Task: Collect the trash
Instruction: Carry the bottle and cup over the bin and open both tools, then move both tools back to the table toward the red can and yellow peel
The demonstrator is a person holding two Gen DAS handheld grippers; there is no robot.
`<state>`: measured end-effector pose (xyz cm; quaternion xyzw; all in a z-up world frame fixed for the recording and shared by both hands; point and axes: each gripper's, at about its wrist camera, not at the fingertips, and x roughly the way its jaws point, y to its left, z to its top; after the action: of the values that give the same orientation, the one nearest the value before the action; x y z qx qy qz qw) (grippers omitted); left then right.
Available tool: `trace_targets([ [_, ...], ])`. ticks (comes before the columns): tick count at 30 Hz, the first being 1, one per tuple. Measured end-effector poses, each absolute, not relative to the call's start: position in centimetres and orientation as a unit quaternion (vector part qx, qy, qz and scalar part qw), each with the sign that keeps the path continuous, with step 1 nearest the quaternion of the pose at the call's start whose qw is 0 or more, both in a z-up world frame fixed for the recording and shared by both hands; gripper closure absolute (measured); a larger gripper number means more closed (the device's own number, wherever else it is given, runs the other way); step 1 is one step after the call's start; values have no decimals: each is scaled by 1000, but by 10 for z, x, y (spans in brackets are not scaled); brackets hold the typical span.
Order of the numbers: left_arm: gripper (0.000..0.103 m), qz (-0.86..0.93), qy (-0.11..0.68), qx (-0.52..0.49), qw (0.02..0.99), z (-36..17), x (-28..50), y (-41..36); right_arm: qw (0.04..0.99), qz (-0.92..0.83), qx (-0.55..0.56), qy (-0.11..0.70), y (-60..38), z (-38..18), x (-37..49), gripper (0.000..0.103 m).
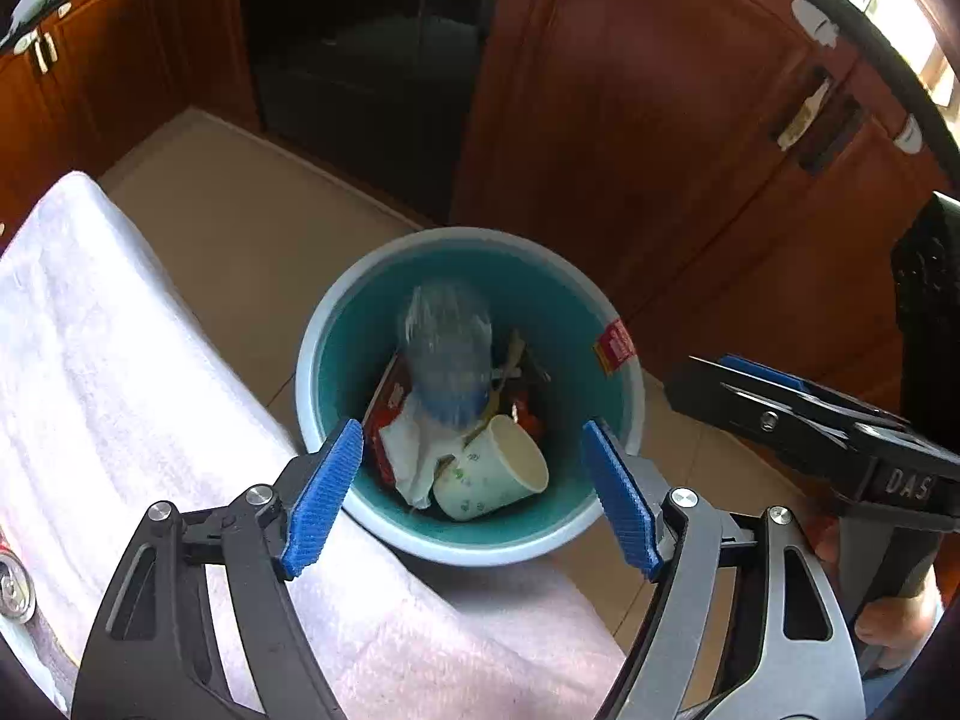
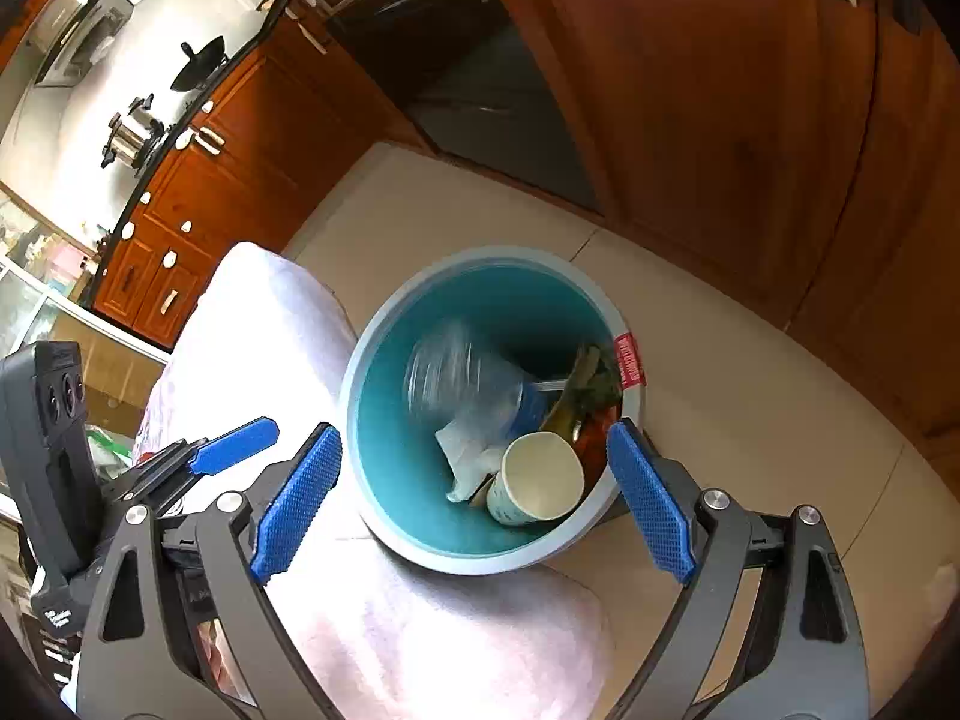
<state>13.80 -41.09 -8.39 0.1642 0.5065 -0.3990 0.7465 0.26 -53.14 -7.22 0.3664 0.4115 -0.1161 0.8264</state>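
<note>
Both claws hang wide apart and hold nothing. The left claw (image 1: 471,480) is right above the near rim of the trash bin (image 1: 336,324), and the right claw (image 2: 474,492) is too. Just below them in the bin lies a paper cup (image 1: 492,474) beside a white tissue (image 1: 408,450). Past those, a blurry clear plastic bottle (image 1: 447,348) is inside the bin.

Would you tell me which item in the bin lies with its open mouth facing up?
The paper cup, cream inside, nearest the grippers; the plastic bottle and tissue show no opening.
</note>
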Motion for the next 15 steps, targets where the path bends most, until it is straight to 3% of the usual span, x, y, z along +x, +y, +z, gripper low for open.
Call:
trace_targets([
  [15,19,-364,497,126,777,-50,119,-329,846,-60,331,414,-462,-33,15,17],
])
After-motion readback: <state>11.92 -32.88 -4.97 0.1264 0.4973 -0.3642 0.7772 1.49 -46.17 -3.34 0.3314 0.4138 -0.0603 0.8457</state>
